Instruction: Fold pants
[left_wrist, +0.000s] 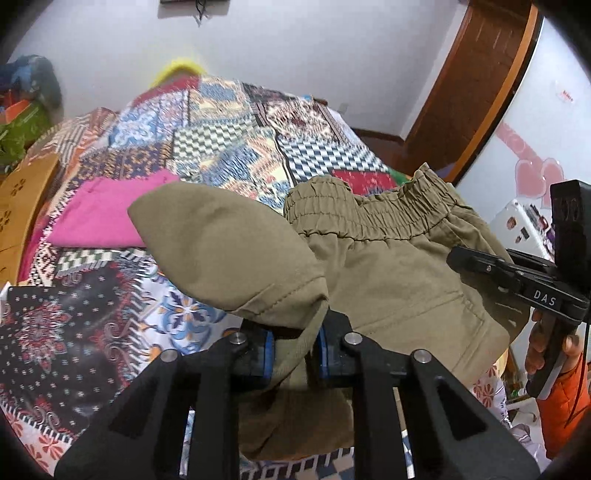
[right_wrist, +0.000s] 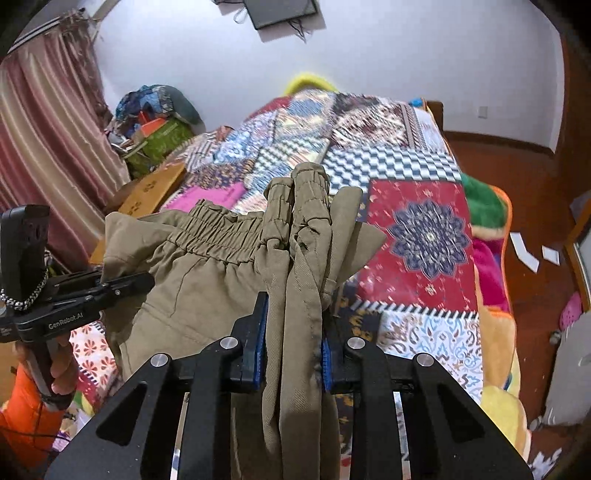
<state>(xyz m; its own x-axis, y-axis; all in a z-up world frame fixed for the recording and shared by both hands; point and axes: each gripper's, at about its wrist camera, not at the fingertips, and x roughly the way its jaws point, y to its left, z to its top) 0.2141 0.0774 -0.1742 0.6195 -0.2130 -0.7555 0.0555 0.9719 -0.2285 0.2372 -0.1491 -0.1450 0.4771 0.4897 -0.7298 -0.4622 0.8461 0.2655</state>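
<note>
Olive-khaki pants (left_wrist: 388, 273) with an elastic waistband (left_wrist: 369, 212) hang lifted above the bed, held at two places. My left gripper (left_wrist: 295, 354) is shut on a bunched hem of the fabric, which drapes over its blue pads. In the right wrist view my right gripper (right_wrist: 293, 350) is shut on a gathered bunch of the pants (right_wrist: 295, 258) near the waistband (right_wrist: 214, 232). Each gripper shows in the other's view: the right gripper (left_wrist: 476, 264) at the right, the left gripper (right_wrist: 125, 286) at the left, both buried in cloth.
A patchwork bedspread (left_wrist: 229, 147) covers the bed below. A folded pink garment (left_wrist: 103, 214) lies on it at the left. Cardboard boxes (right_wrist: 155, 188) and clutter stand by the curtain (right_wrist: 48, 140). A wooden floor (right_wrist: 532, 236) runs along the bed's right side. An orange sleeve (left_wrist: 565, 402) is nearby.
</note>
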